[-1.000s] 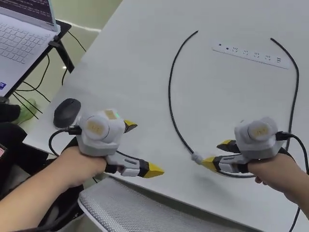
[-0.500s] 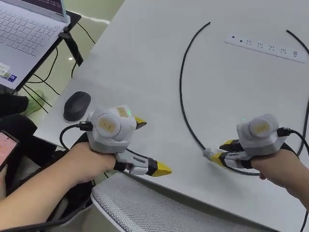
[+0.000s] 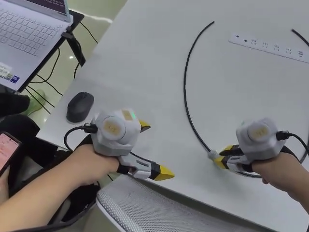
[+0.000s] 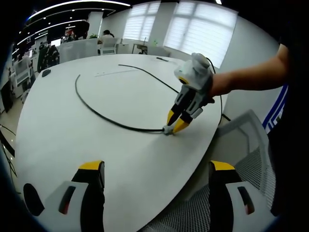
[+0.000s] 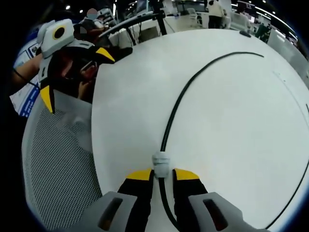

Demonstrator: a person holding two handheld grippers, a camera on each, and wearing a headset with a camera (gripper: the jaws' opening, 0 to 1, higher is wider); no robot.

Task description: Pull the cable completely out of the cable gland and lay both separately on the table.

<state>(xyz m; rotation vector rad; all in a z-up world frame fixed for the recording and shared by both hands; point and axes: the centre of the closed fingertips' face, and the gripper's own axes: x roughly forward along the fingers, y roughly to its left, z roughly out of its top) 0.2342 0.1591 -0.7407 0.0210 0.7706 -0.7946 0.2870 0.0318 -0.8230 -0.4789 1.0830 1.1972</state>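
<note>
The white table (image 3: 145, 63) carries the whole job, and the long black cable (image 3: 185, 92) lies across it in a wide arc, slack, so that nothing should resist a pull along its length. The left gripper (image 3: 155, 149) hangs at the near table edge, above the mesh chair (image 3: 130, 208), with its jaws spread wide and holding nothing. It looks to be waiting to take one of the two parts. The right gripper (image 3: 223, 156) is low on the table at the near end of the arc. Its jaws are drawn narrow and straddle the cable just behind the small white cable gland (image 5: 161, 164), which sits at their yellow tips, threaded on the cable. Whether the pads actually pinch the cable I cannot tell. That placement probably anchors the cable while the gland slides off.
</note>
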